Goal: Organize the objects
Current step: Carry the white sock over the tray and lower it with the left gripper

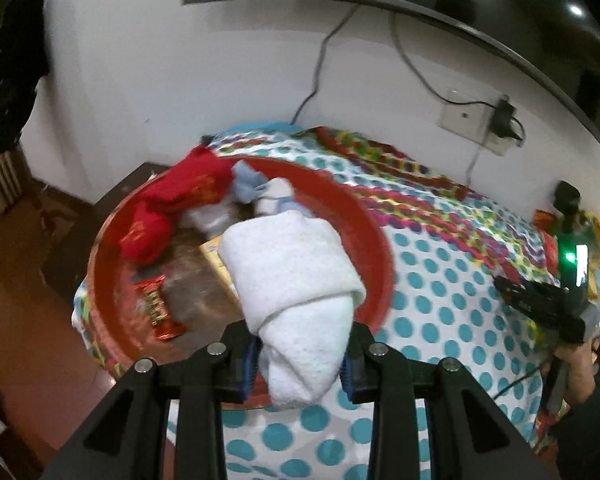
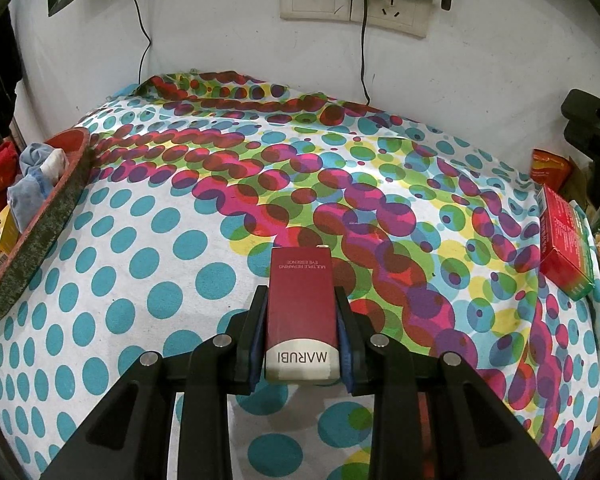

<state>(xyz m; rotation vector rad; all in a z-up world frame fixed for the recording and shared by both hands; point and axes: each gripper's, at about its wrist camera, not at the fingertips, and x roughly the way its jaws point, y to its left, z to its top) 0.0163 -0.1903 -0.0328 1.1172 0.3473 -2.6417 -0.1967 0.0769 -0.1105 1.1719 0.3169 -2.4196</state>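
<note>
Centrally, a dotted tablecloth (image 2: 148,264) met a white wall (image 2: 228,32); left tongs (image 1: 300,354) gripped a rolled white towel (image 1: 296,276), right tongs (image 2: 302,340) clamped a MARUBI box (image 2: 301,300); the red basin (image 1: 364,216) blurred.

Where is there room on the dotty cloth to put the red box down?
The widest bare stretch of dotted cloth lies between the red basin on one side and the red-green box on the other, up to the wall. The basin is crowded with socks and packets.

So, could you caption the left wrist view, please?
Left gripper carrying a rolled white towel over the red basin.
</note>
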